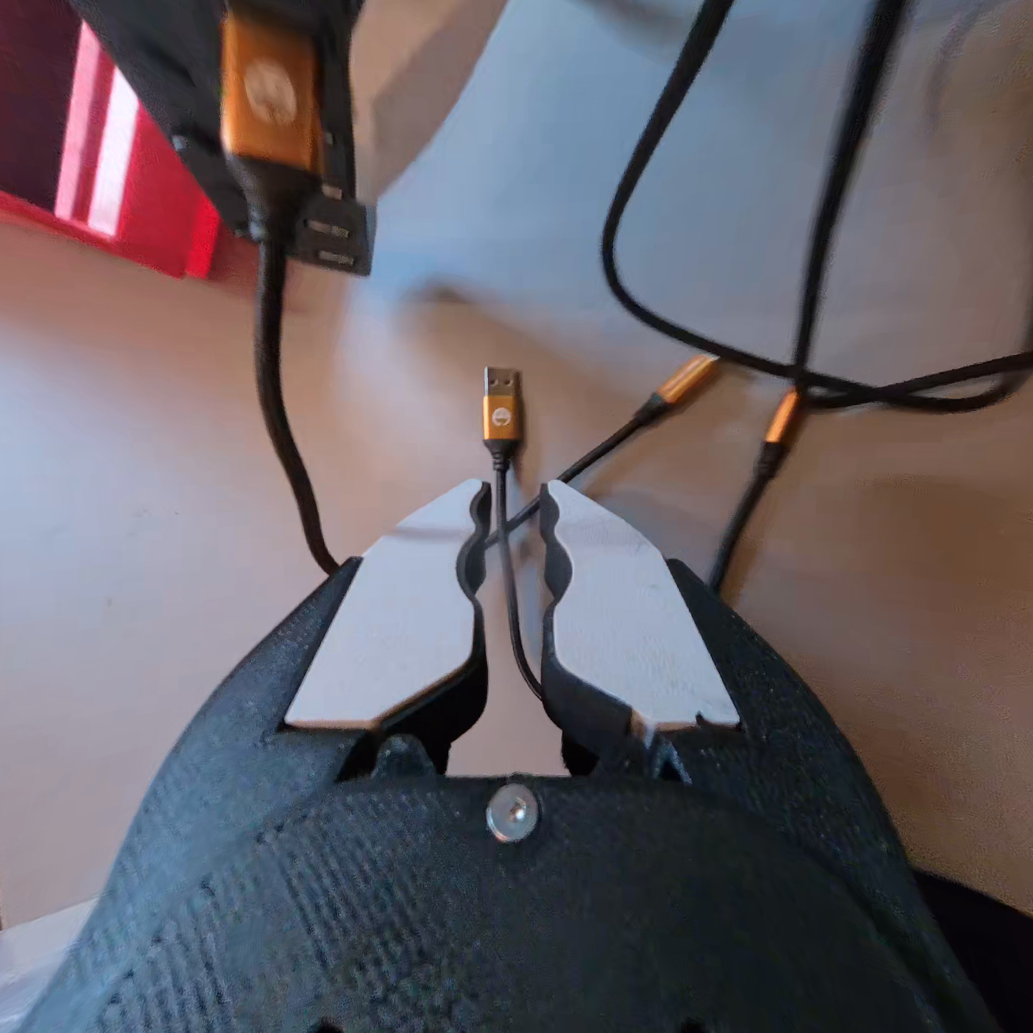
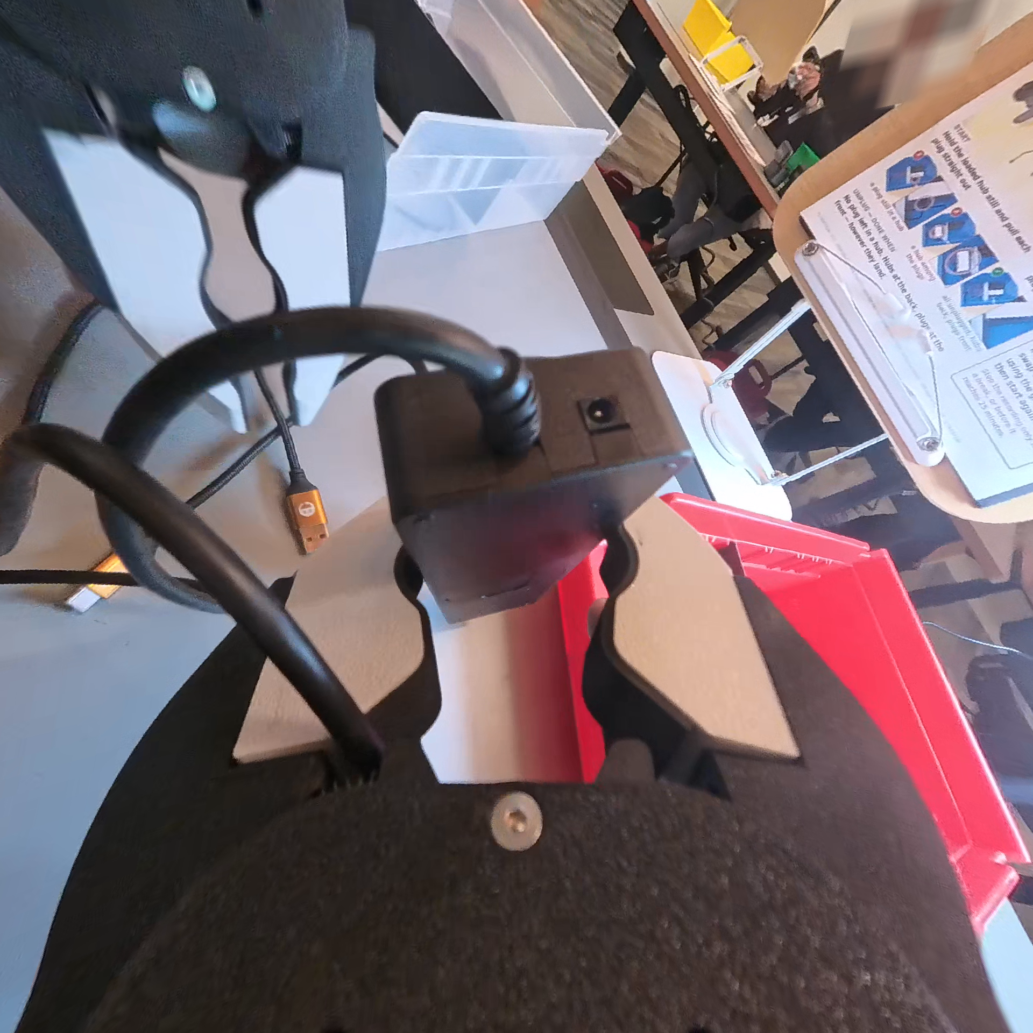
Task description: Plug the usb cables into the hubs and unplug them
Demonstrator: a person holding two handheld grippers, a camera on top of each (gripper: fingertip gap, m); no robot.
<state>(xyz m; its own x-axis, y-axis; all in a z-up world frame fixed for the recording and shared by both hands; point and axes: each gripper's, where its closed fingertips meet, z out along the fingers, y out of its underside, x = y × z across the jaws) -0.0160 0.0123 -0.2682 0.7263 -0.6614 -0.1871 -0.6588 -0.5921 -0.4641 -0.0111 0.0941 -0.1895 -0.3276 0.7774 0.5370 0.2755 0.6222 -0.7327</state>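
My left gripper (image 1: 514, 492) is narrowly open low over the table. A thin black cable (image 1: 506, 564) runs loose through its gap to an orange USB plug (image 1: 502, 413) just past the fingertips. My right gripper (image 2: 511, 559) is shut on a black USB hub (image 2: 531, 503), held tilted in the air, with its thick black lead (image 2: 313, 330) looping left. The hub also shows in the left wrist view (image 1: 330, 235), blurred, with an orange plug (image 1: 265, 95) in it. The left gripper (image 2: 274, 408) and the loose plug (image 2: 306, 511) also show in the right wrist view.
Two more orange plugs (image 1: 685, 380) (image 1: 782, 416) and looped black cables (image 1: 631, 235) lie right of the left gripper. A red bin (image 2: 782, 643) sits under the hub at right. A clear plastic box (image 2: 475, 179) and an instruction sheet on a stand (image 2: 922, 279) stand beyond.
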